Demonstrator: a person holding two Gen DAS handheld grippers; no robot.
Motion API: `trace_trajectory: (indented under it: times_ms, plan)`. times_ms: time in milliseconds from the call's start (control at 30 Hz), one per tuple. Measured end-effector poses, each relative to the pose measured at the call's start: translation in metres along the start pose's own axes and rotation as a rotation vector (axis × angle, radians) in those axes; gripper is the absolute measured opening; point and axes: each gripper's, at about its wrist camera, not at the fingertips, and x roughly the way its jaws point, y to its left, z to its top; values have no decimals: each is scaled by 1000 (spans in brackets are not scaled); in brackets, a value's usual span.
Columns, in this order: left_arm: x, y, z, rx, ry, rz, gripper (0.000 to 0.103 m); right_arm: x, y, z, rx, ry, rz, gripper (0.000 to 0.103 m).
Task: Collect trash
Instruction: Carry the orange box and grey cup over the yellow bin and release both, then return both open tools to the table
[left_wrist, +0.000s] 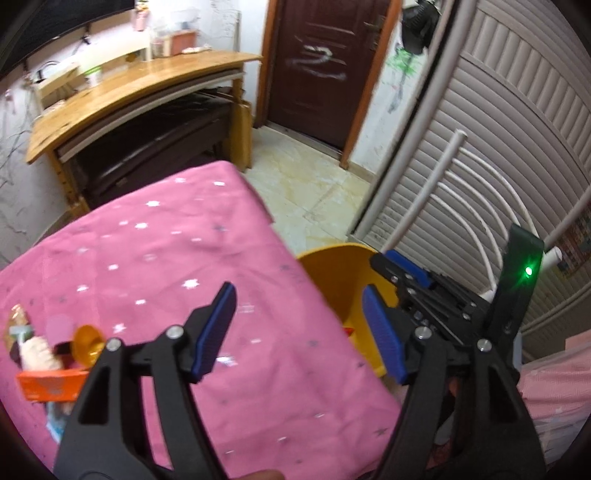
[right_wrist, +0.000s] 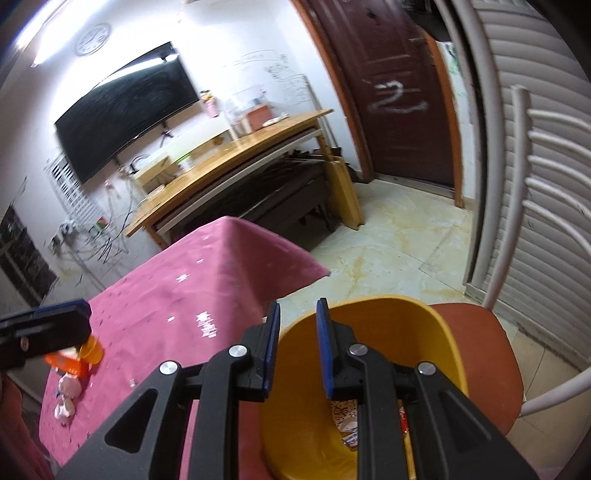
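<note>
Left tongs (left_wrist: 299, 332) spread wide and empty over pink star-print table (left_wrist: 155, 258); trash pile (left_wrist: 48, 354) at nine o'clock. Right tongs (right_wrist: 297, 347) parted narrowly, empty, above yellow plastic bin (right_wrist: 436, 339).

The left gripper (left_wrist: 299, 332) hangs over the worktop (left_wrist: 177, 266) near its right edge; the bin (left_wrist: 332, 273) stands just right of that edge, on a chair (right_wrist: 480, 354). The right gripper (right_wrist: 297, 345) hovers above the bin's rim, with scraps (right_wrist: 347, 424) lying in the bin below it. A cluster of trash (left_wrist: 51, 354) lies on the worktop, far left of the left gripper. A wooden desk (left_wrist: 147, 85) stands beyond the worktop.
</note>
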Motion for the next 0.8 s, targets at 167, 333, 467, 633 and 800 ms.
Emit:
trace_trajectory:
  times_ms: [167, 333, 467, 633, 800]
  plan:
    - [-21, 34, -5, -56, -35, 35, 68, 1, 24, -1, -42, 9, 20, 19]
    - [-38, 65, -9, -108, -69, 71, 75, 6, 48, -4, -73, 24, 49, 27]
    - [-53, 89, -15, -142, -102, 113, 77, 8, 68, -2, -113, 26, 72, 34]
    - [-66, 118, -23, -178, -115, 154, 77, 13, 103, -5, -167, 44, 121, 50]
    - [-82, 153, -29, -223, -140, 203, 77, 21, 145, -12, -243, 82, 174, 53]
